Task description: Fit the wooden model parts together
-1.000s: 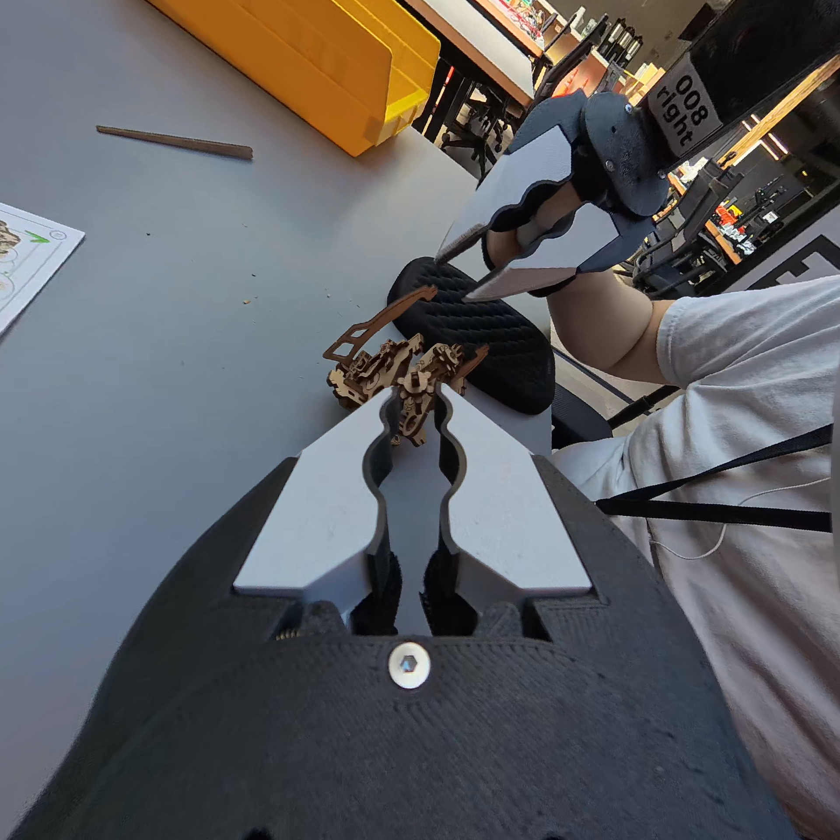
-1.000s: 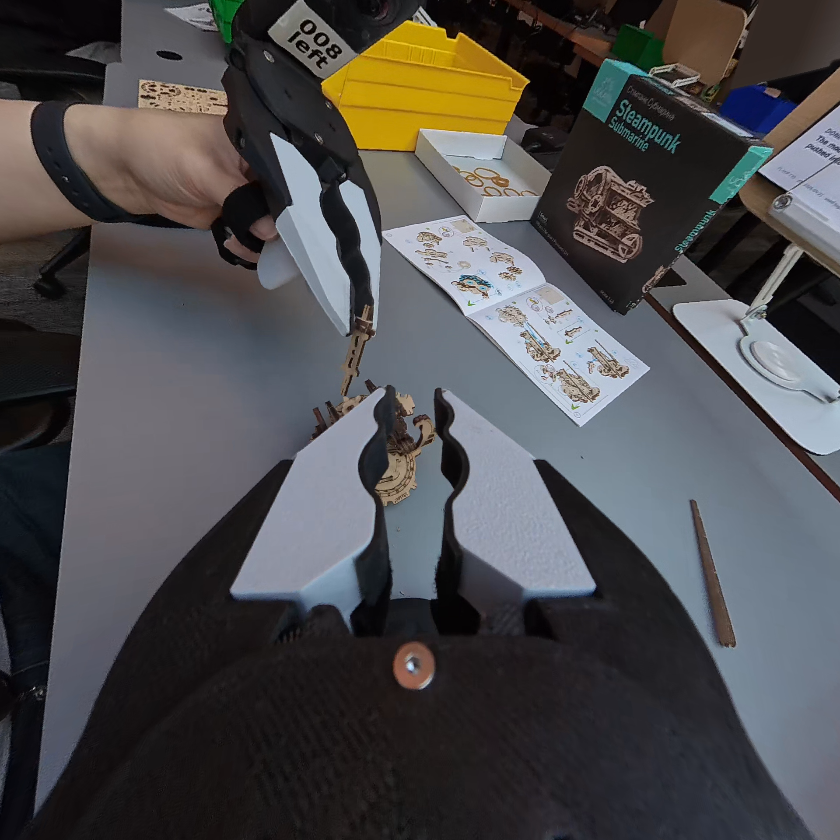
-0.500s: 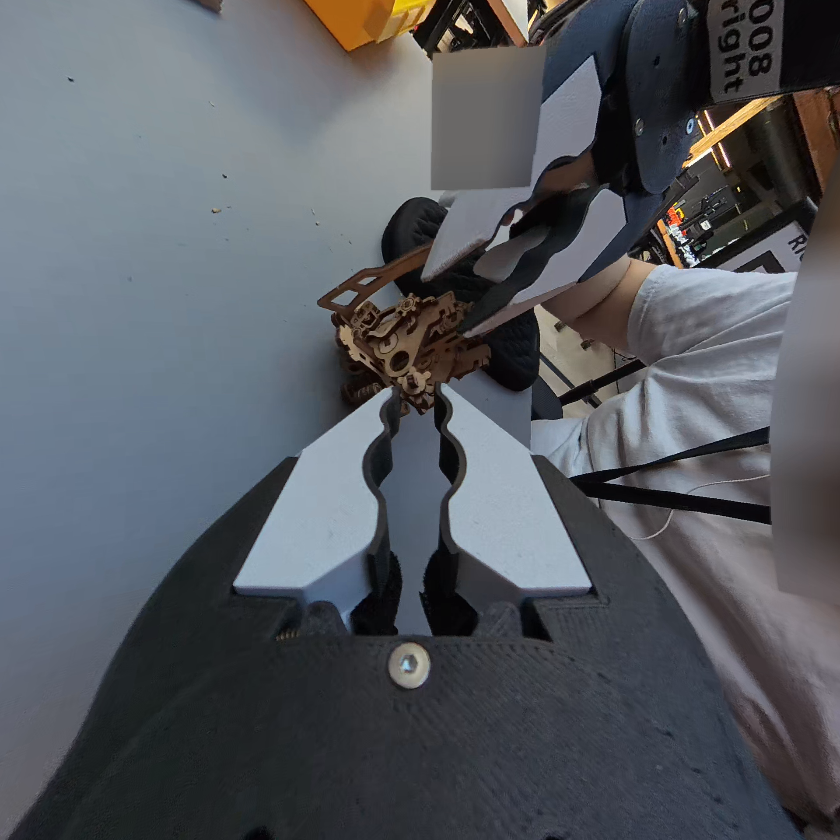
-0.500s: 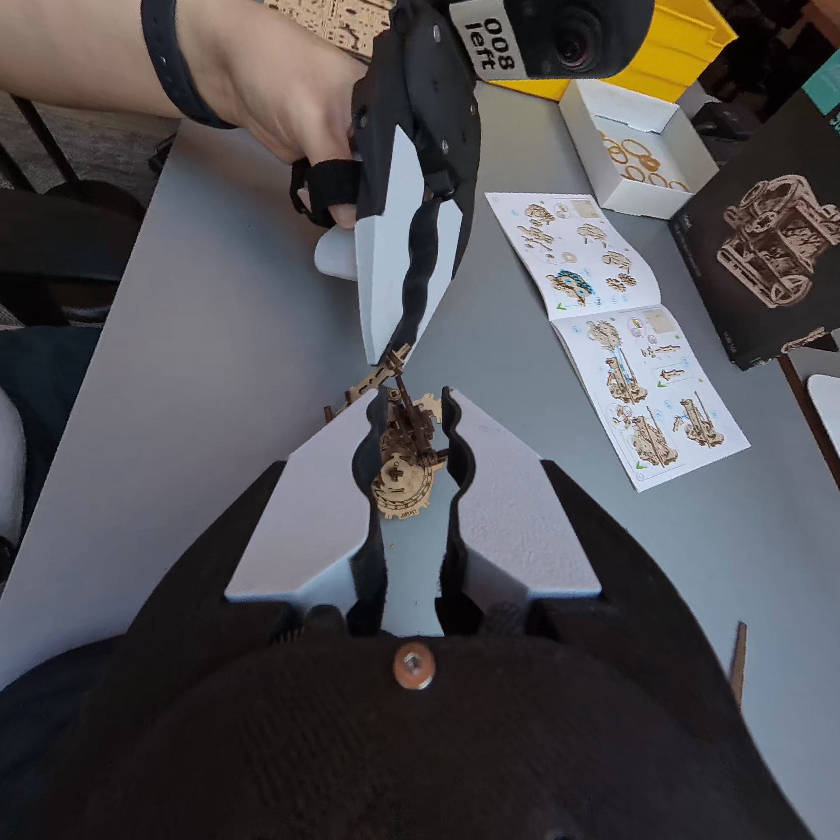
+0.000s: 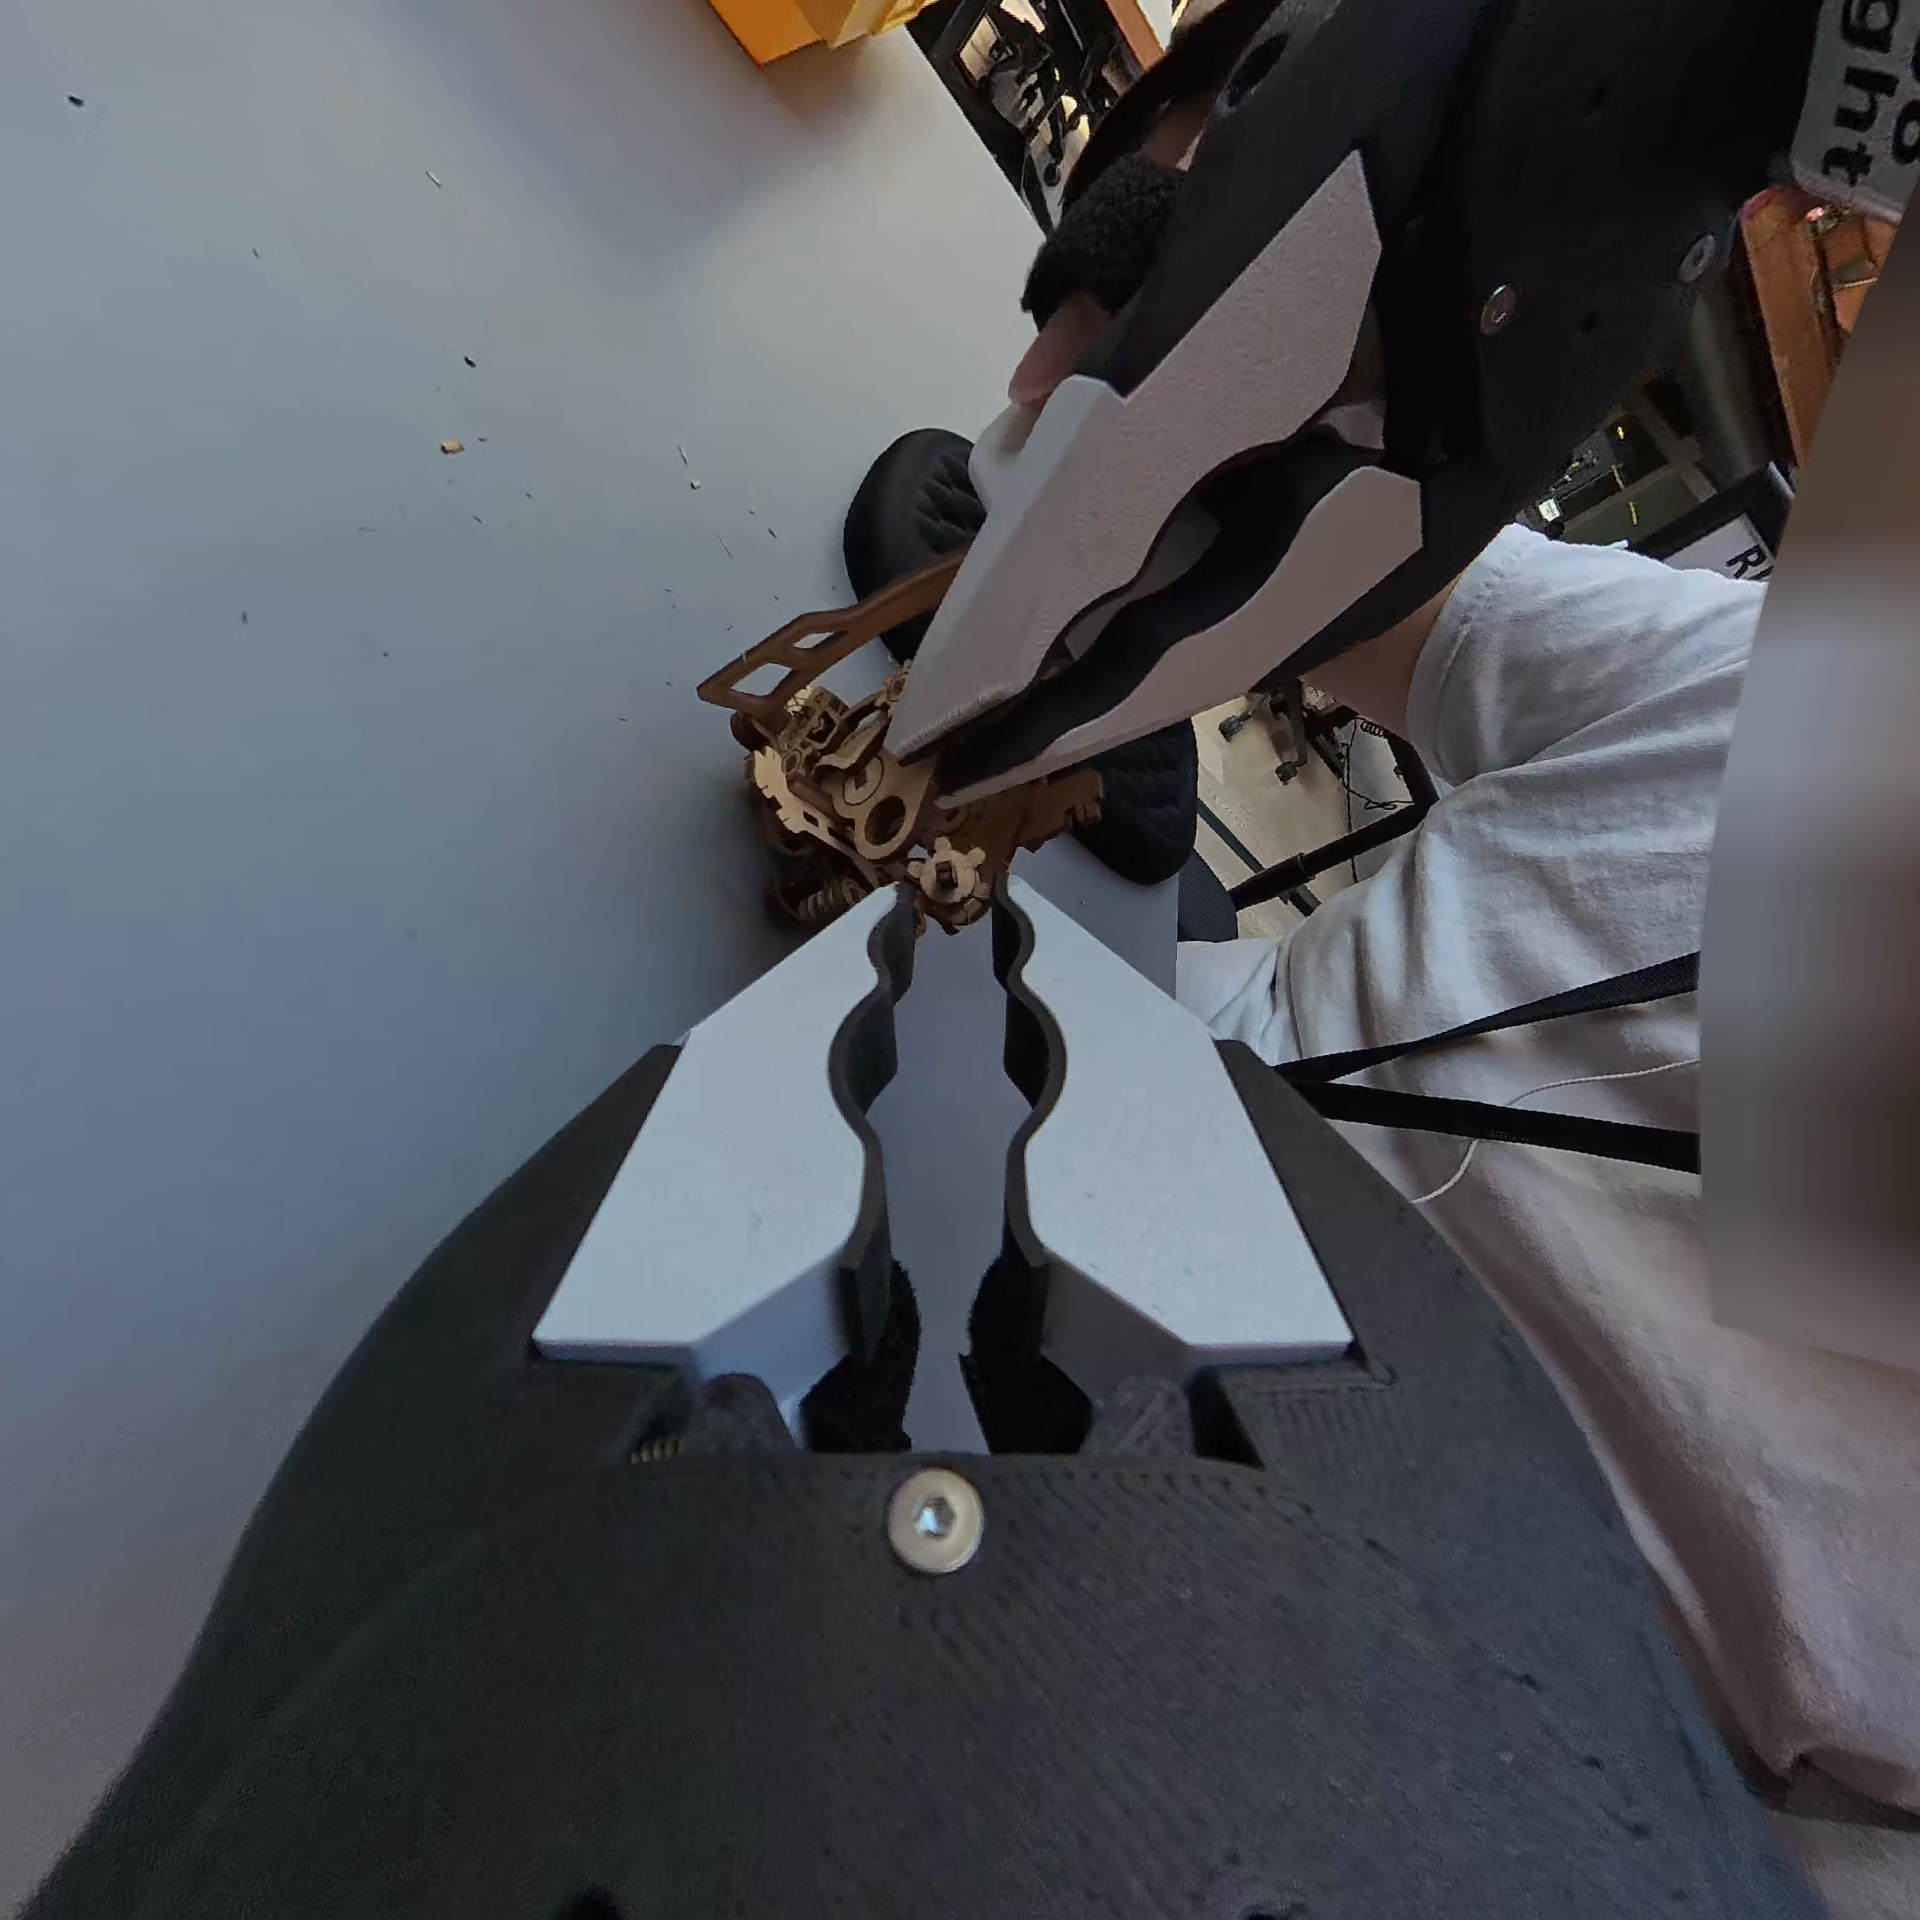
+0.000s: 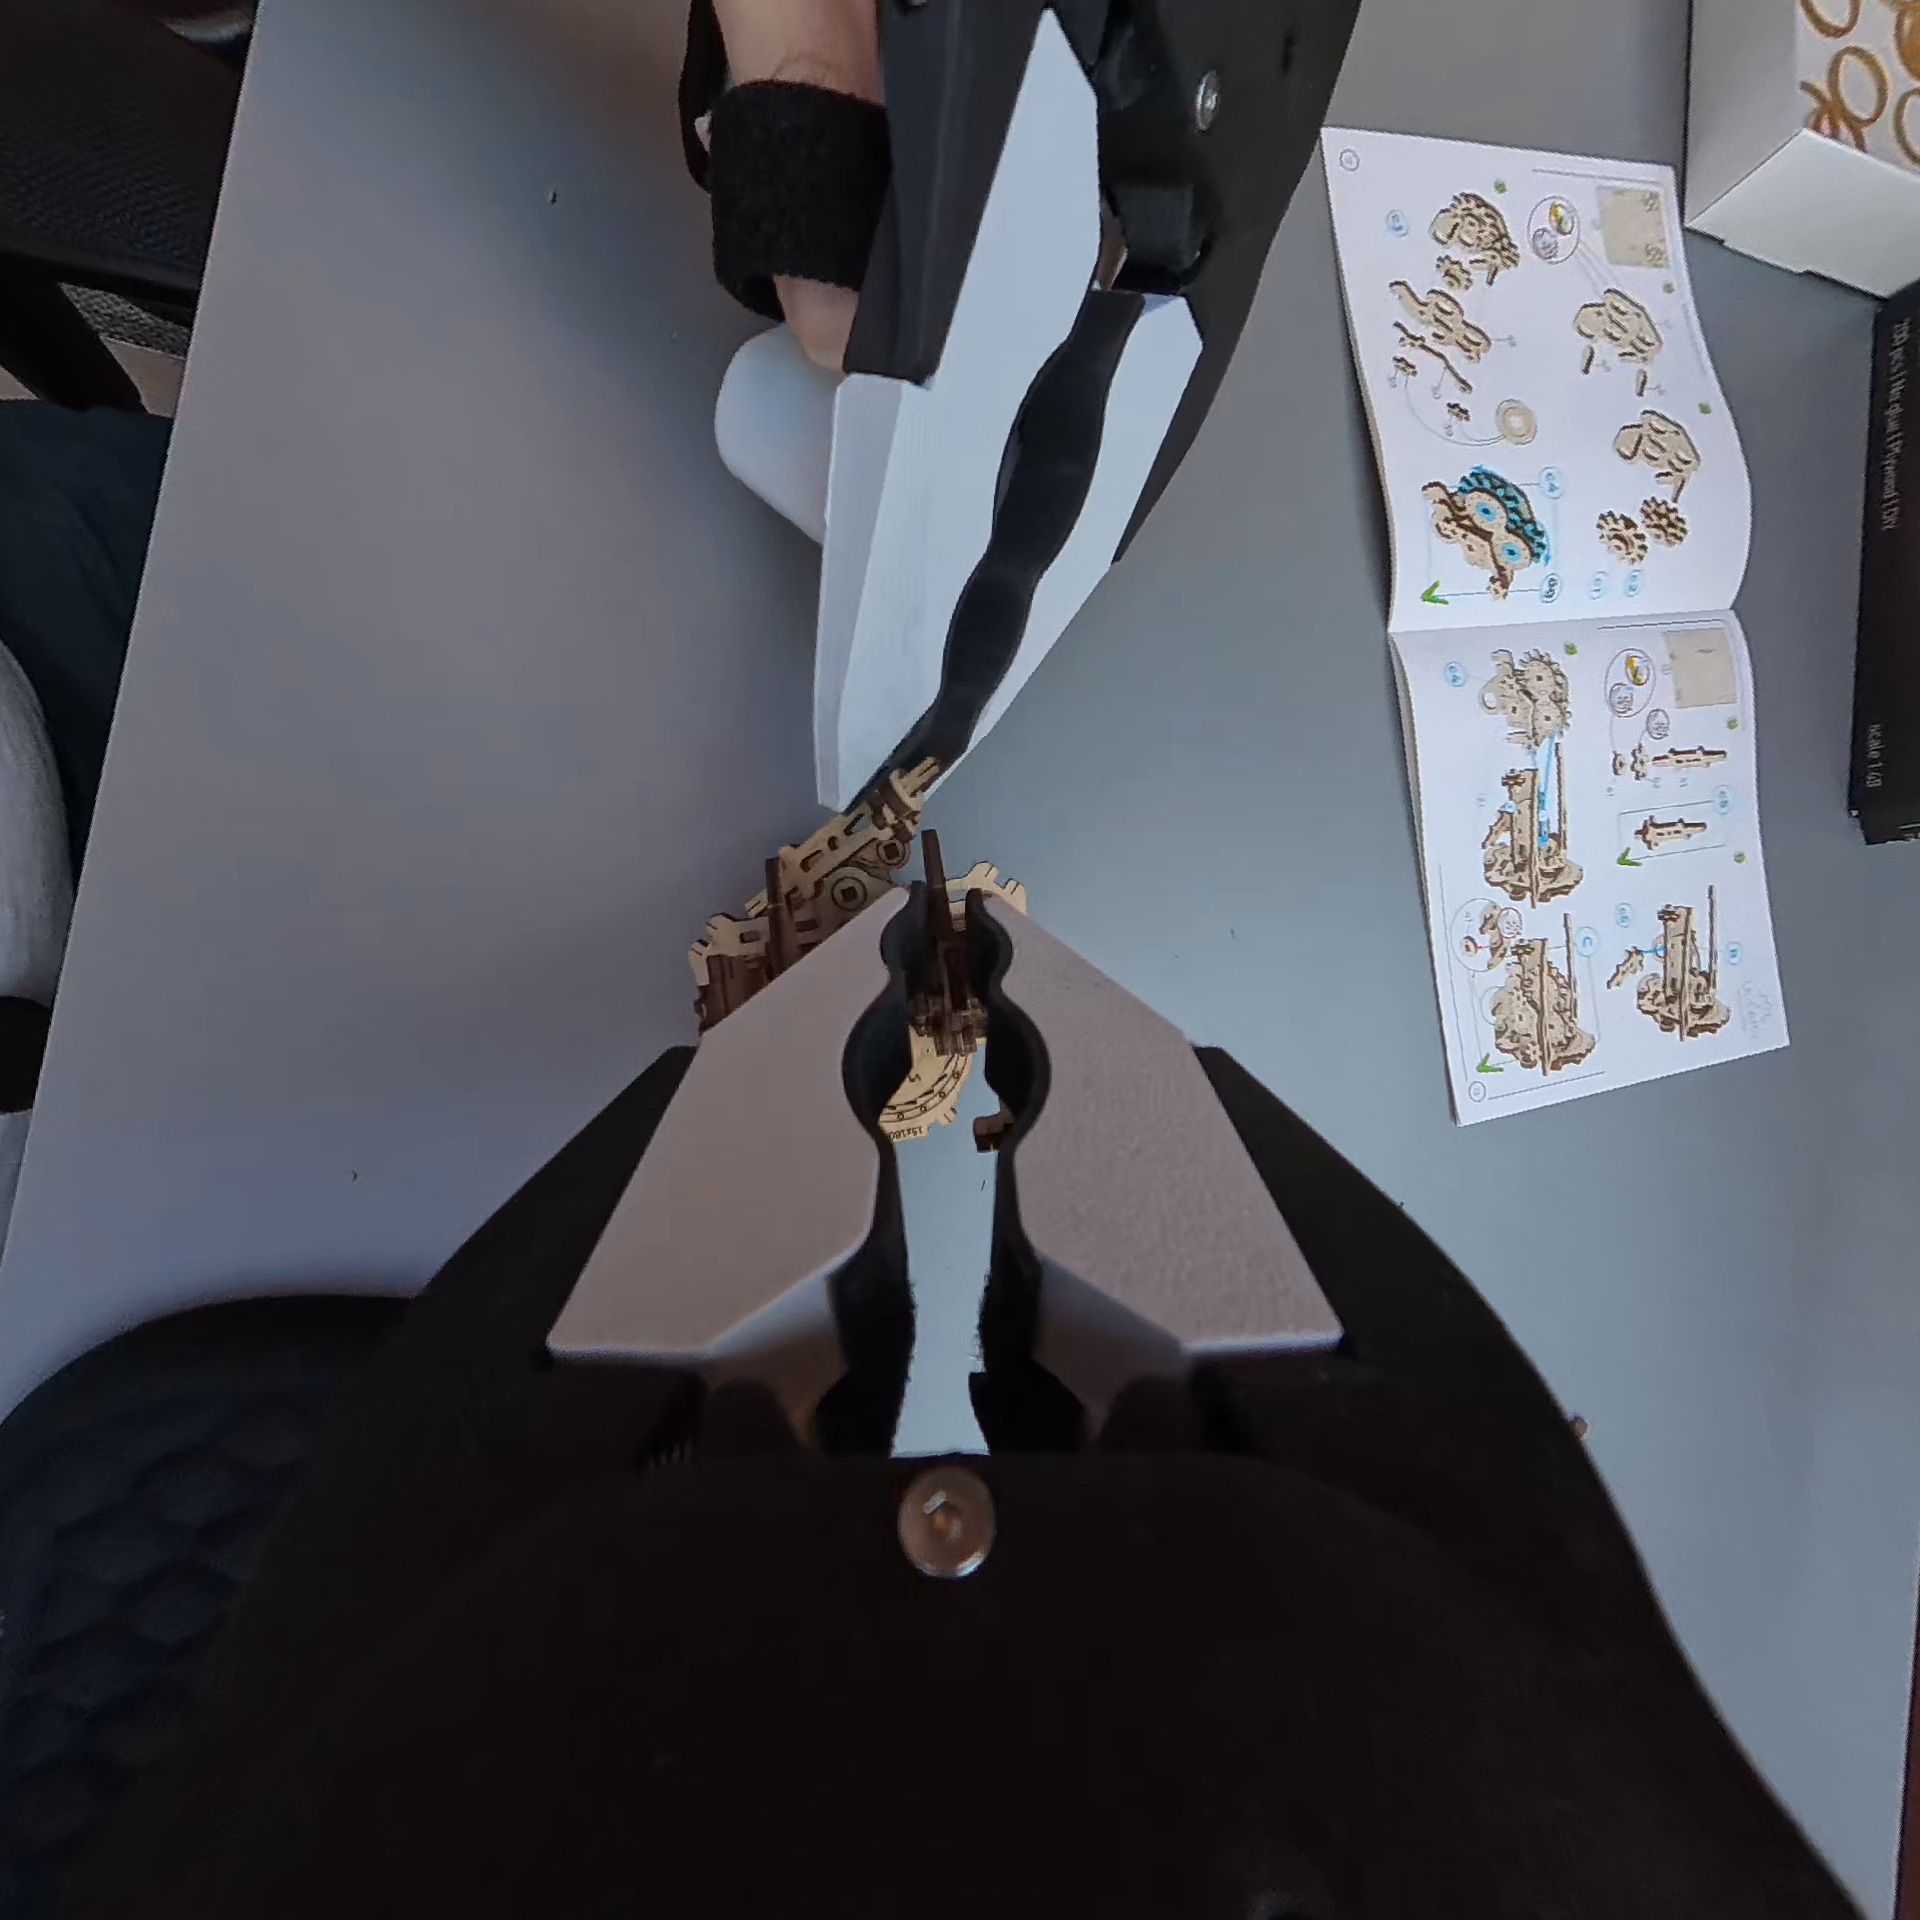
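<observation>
A small wooden model (image 5: 831, 790) with gears sits low over the grey table (image 5: 312, 623). My left gripper (image 5: 948, 902) is shut on a thin wooden part at the model's edge, with a small gear (image 5: 951, 883) between its tips. In the right wrist view it (image 6: 883, 805) comes down from above and pinches a wooden arm (image 6: 904, 790). My right gripper (image 6: 945, 904) is shut on the model's gear section (image 6: 935, 1039), which sits between its pads. In the left wrist view it (image 5: 920, 774) reaches in from the upper right onto the model's top.
An open instruction booklet (image 6: 1558, 623) lies on the table to the right, with a white box of rings (image 6: 1818, 125) and a black box (image 6: 1886, 571) beyond. A yellow bin (image 5: 821, 21) stands far off. A black chair seat (image 5: 1132, 800) and a person's white shirt (image 5: 1558, 935) are past the table edge.
The two grippers have come close together over the model. My right gripper has tilted down and closed on the gear section. The left gripper has kept its hold on the wooden part.
</observation>
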Tool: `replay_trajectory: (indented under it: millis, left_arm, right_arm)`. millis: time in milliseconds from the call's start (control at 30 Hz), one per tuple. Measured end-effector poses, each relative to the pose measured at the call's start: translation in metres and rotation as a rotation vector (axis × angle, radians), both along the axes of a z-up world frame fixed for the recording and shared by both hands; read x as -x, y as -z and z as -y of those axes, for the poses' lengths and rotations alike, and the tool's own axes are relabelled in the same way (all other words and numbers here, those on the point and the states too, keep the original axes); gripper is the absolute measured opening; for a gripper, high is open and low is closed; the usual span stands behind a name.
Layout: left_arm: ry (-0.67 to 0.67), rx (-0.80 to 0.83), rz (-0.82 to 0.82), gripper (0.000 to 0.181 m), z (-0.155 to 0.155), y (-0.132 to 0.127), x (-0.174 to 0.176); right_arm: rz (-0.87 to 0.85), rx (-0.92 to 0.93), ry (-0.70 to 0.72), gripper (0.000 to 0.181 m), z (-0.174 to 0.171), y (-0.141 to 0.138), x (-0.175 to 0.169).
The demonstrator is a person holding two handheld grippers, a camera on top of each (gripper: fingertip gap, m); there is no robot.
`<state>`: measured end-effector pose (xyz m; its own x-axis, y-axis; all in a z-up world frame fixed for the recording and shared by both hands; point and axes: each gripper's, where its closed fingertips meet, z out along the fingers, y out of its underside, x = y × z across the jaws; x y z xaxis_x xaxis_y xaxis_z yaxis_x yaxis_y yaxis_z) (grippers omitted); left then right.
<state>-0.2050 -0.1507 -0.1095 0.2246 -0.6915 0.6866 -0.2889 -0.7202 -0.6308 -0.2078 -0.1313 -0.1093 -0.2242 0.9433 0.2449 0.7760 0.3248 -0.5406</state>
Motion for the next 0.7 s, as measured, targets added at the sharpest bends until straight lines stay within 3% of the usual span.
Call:
replay_trajectory:
  millis: [533, 700]
  left_arm:
    - [0.118, 0.220, 0.027, 0.013, 0.004, 0.001, -0.005]
    - [0.105, 0.222, 0.044, 0.014, 0.008, 0.003, -0.009]
  right_arm:
    - [-0.066, -0.011, 0.066, 0.012, -0.001, 0.001, -0.001]
    - [-0.129, -0.053, 0.100, 0.026, -0.007, -0.015, -0.009]
